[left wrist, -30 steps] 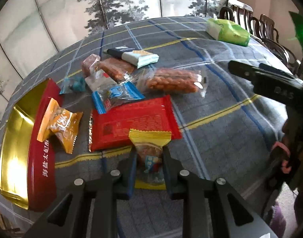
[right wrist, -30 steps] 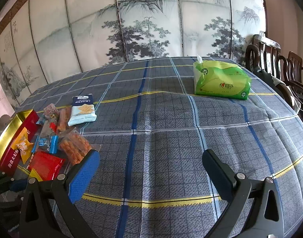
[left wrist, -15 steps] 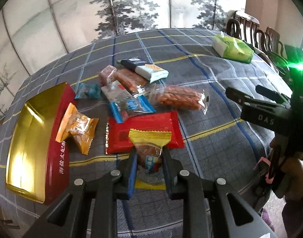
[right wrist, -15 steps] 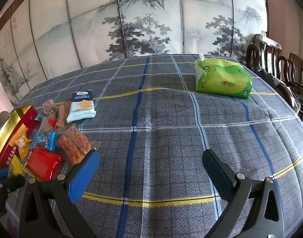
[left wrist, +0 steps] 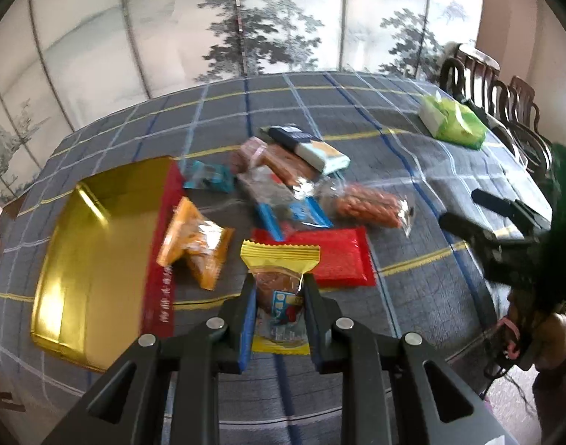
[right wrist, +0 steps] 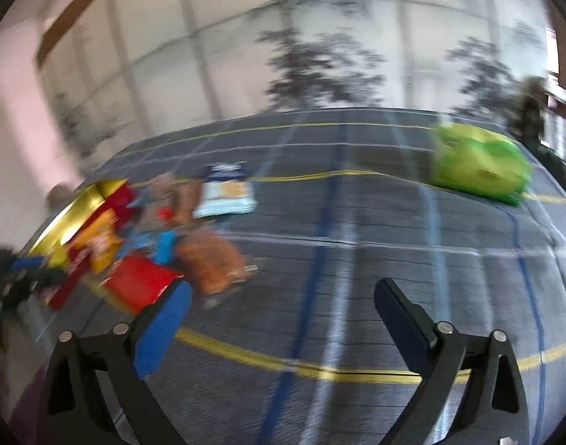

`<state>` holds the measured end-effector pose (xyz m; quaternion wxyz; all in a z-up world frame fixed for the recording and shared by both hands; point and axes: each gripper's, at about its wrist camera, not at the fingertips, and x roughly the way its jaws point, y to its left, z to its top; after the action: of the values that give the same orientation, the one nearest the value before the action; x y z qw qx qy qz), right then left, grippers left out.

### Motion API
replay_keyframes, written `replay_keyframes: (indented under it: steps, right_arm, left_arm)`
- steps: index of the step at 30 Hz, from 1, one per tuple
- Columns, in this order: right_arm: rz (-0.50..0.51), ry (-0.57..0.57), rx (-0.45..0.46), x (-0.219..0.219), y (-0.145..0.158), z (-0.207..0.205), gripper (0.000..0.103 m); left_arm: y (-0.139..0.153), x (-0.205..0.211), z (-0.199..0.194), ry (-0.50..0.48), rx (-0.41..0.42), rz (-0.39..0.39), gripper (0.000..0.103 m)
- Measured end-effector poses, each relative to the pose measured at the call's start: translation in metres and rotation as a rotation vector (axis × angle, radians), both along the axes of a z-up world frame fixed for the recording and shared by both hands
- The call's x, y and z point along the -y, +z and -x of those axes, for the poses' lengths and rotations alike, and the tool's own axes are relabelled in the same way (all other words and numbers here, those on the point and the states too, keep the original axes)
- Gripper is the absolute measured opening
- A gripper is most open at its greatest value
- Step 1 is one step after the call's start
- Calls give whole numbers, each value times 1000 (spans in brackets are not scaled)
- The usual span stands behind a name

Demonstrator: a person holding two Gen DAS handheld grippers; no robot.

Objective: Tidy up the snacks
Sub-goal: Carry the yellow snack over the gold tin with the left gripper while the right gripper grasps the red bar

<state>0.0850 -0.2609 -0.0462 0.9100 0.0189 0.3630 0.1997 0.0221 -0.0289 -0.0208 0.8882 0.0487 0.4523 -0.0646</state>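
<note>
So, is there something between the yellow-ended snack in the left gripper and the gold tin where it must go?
Partly. The left gripper is shut on the yellow-ended snack. Between it and the gold tin, an orange packet leans over the tin's red wall. The tin's inside looks free.

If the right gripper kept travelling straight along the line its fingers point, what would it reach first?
The open right gripper has nothing between its fingers. Straight ahead lies only bare grey plaid tablecloth, which it would probably meet first. The orange sausage packet lies left of that line, though blur makes depth uncertain.
</note>
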Motion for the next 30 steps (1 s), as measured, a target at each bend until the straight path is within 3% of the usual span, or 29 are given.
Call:
replay_keyframes:
  steps: [4,6,9,12,18,27,30]
  right_arm:
    - [71,248,8,-42,21,6,95]
    - [161,411,-6,-77,26,9,94]
    - [281,523,-17,-110,22,6,94]
    - [306,614,-67,-129,15,-1,94]
    - [348,688,-156,-146,-2,-20,86]
    - [381,731,-255,-159,-17,-41,86]
    - [415,737,-265,-165,-22,-41,79]
  left_arm:
    - [14,-19,0,35,13,17,23]
    - [20,-27,0,50,22,22,23]
    - [28,-39,1,64,35,23,24]
    - [32,-51,0,77,35,25,24]
    - [39,-80,-7,114,30,37,24]
    - [39,-110,-22,142,20,43,24]
    - [37,-117,-26,151,15,39,24]
